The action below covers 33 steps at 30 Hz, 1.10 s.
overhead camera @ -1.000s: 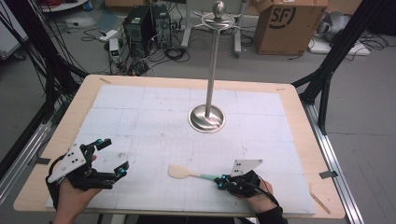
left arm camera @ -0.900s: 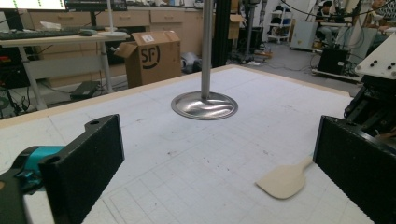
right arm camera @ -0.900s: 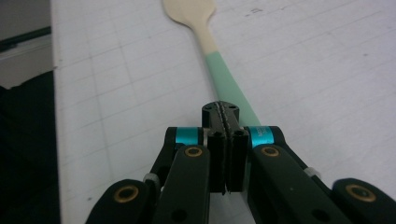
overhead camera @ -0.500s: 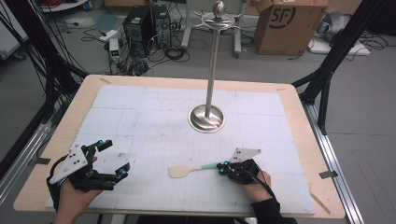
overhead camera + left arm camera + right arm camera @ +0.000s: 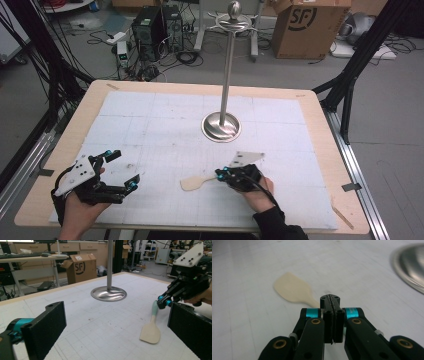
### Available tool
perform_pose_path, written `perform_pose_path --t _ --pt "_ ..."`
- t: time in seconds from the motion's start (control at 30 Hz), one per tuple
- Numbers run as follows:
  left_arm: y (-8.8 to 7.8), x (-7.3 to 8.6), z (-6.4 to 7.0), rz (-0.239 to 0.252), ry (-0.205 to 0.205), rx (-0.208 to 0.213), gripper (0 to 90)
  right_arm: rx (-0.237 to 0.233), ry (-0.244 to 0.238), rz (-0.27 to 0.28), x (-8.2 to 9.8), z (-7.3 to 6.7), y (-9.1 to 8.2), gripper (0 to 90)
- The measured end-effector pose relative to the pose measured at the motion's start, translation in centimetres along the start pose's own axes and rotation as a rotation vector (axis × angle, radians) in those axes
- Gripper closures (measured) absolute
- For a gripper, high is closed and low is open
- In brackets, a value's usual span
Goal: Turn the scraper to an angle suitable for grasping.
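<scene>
— What are the left tongs (image 5: 119, 169) doing, down by the near left corner of the bench (image 5: 320, 107)?

— They are wide open with nothing in them. I think they are waiting for their turn.

— And where is the flat cream spatula with the pale green handle (image 5: 196, 183)?

— It is near the front edge of the bench, about in the middle. The wide end points left and rests on the white mat.

— Who has it?

— The right tongs (image 5: 220, 173). They are squeezed tight on the handle end, so the wide end stays free.

— Why hold it there?

— Maybe to hang it on the tall shiny metal stand with the round foot (image 5: 221, 126), behind it.

— Any bowls or boxes on the bench?

— No, none to put things in.
</scene>
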State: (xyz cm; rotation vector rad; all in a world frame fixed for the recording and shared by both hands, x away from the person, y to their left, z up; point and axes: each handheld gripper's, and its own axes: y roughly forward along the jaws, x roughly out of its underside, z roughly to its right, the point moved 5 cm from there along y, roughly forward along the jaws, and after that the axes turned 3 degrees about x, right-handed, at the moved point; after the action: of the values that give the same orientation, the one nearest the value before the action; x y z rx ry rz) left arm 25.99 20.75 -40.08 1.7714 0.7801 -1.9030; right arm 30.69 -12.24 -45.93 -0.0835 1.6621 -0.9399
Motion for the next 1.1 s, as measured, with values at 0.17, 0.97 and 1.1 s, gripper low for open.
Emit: perform_pose_path --t 0.17,0.97,1.1 --pt "-0.2 -0.2 0.0 0.009 -0.003 0.001 2.5 -0.067 -0.034 -0.049 -2.6 -2.2 4.2 90.0" --pt "-0.6 -0.2 -0.2 0.012 -0.008 -0.002 2.5 -0.181 -0.052 -0.140 -2.1 -3.6 5.9 90.0" --pt "-0.5 -0.1 -0.2 0.007 -0.008 -0.004 2.5 -0.201 -0.051 -0.120 -1.1 -3.9 4.5 90.0"
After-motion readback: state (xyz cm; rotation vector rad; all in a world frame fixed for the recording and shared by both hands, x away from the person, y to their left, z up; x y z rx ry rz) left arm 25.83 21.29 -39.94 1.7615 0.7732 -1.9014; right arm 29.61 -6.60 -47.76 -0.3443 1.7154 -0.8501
